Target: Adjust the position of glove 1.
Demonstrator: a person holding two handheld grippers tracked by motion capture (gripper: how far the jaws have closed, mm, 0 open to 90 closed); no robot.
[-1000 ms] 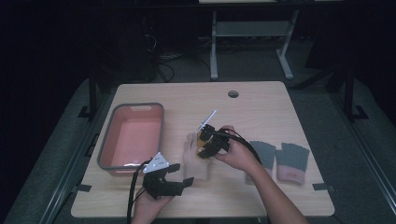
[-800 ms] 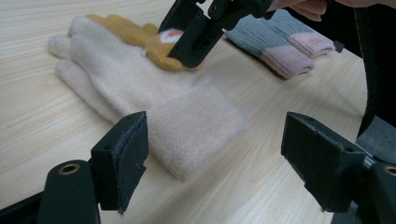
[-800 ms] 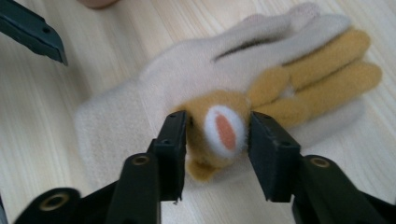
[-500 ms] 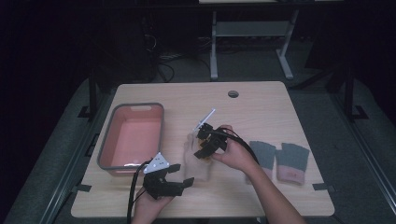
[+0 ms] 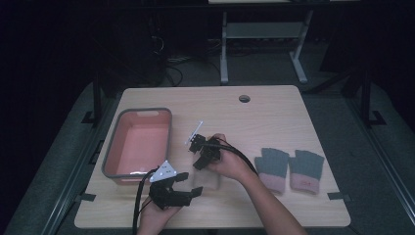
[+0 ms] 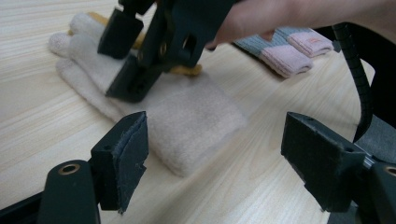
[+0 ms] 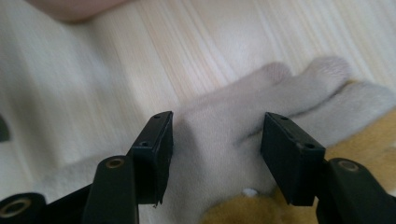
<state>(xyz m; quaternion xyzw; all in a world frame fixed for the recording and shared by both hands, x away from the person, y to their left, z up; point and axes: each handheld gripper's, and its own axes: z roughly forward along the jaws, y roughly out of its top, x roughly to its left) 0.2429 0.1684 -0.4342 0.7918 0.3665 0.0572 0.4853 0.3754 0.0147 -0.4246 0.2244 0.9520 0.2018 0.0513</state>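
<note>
A: Where does the work stand?

B: Early, I'd say. The pink tub (image 5: 137, 143) at the left of the table (image 5: 274, 112) looks empty, though the high view is dim, so I can't be sure of its far corners. Nothing seems to have gone into it yet.

A: And the cream glove?

B: The cream glove (image 6: 187, 112) lies flat on the wood, near the front edge, just right of the tub. A mustard-yellow piece peeks out under its finger end; it may be a second glove, I cannot tell.

A: What are the grippers doing?

B: The right gripper (image 7: 215, 154) is down over the glove's finger end, jaws partly open on either side of the fabric and not yet closed on it. The left gripper (image 6: 215, 163) sits low near the cuff, jaws spread wide and holding nothing.

A: Anything else on the table?

B: A pair of grey gloves with pink cuffs (image 5: 289, 169) lies well to the right, untouched.

A: So what is left?

B: Nearly all of it, by my reading: pinching the cream glove, lifting it, moving it to wherever it belongs, and probably the grey pair after.
</note>
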